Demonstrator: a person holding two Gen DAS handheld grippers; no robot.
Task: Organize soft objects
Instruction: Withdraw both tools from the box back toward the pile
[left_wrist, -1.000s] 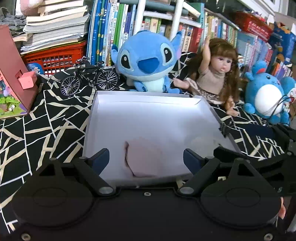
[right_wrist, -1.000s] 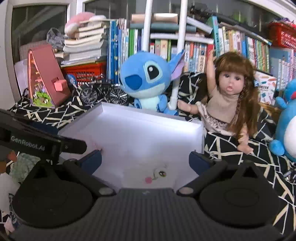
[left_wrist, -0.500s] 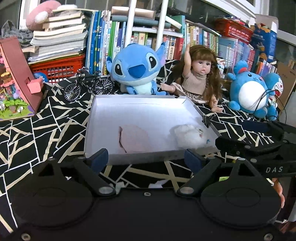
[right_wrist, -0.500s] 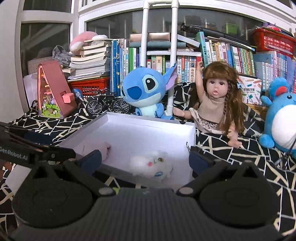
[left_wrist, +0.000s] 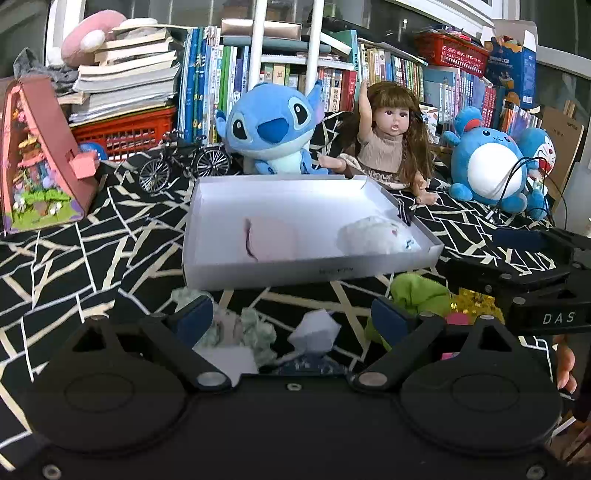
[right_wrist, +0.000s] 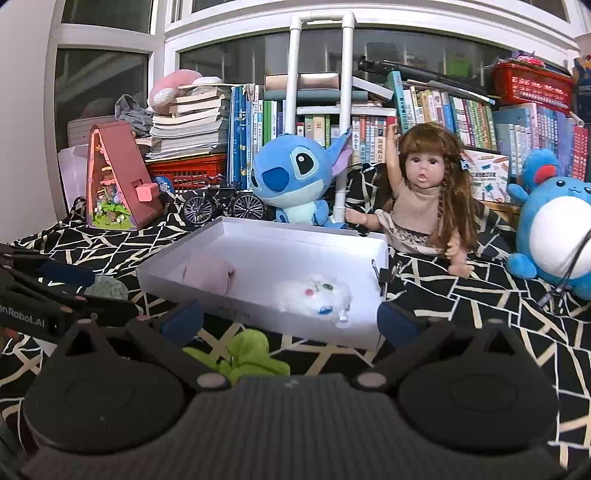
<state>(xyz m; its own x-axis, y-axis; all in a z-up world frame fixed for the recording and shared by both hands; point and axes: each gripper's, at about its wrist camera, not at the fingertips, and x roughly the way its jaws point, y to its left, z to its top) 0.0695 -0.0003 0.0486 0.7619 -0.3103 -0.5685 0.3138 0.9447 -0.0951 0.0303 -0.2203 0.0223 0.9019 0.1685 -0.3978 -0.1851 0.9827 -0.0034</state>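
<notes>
White box (left_wrist: 280, 271) holds pink pouch (left_wrist: 271, 238) and fluffy toy (left_wrist: 373, 236).

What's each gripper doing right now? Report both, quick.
Left gripper: open, holding nothing.
Right gripper: open, holding nothing.
</notes>
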